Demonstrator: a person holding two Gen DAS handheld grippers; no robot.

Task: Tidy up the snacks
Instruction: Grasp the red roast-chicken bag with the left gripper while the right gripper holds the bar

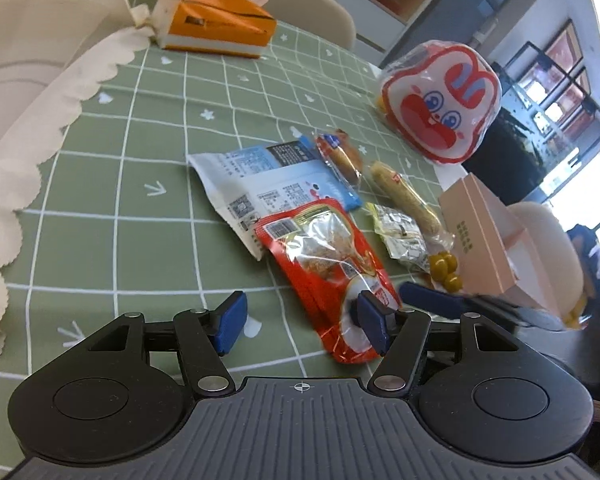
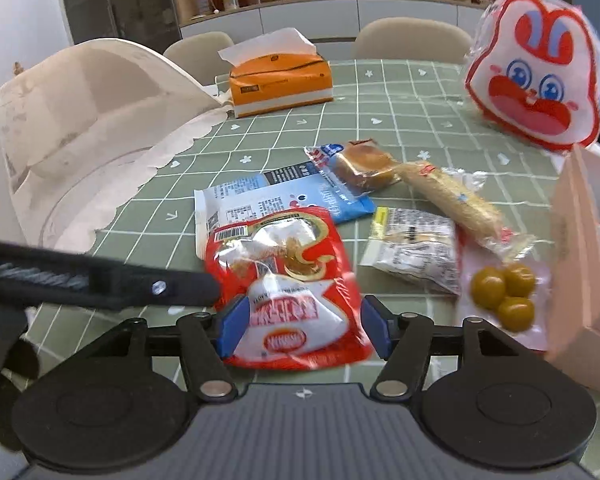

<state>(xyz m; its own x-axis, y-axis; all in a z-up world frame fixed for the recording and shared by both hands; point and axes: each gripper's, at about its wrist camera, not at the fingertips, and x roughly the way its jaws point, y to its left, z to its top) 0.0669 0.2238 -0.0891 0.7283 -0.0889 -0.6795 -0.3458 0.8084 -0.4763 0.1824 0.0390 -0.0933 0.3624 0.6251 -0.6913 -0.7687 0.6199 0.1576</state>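
Note:
A red snack pouch (image 1: 332, 268) lies on the green checked tablecloth (image 1: 140, 184), partly over a blue and white packet (image 1: 260, 176). My left gripper (image 1: 302, 322) is open above the cloth; its right finger overlaps the pouch's near end. In the right wrist view my right gripper (image 2: 302, 326) is open with the red pouch's (image 2: 288, 280) near end between its fingers, not clamped. Beside it lie a silver packet (image 2: 416, 252), a long biscuit stick (image 2: 456, 204), a wrapped bun (image 2: 364, 166) and a bag of olive balls (image 2: 504, 296).
A pink box (image 2: 580, 264) stands at the right edge. A rabbit-face bag (image 2: 540, 76) stands behind it. An orange tissue box (image 2: 280, 80) sits at the back. A white lace-covered appliance (image 2: 80, 120) fills the left. The left gripper's body (image 2: 80, 280) crosses the right view.

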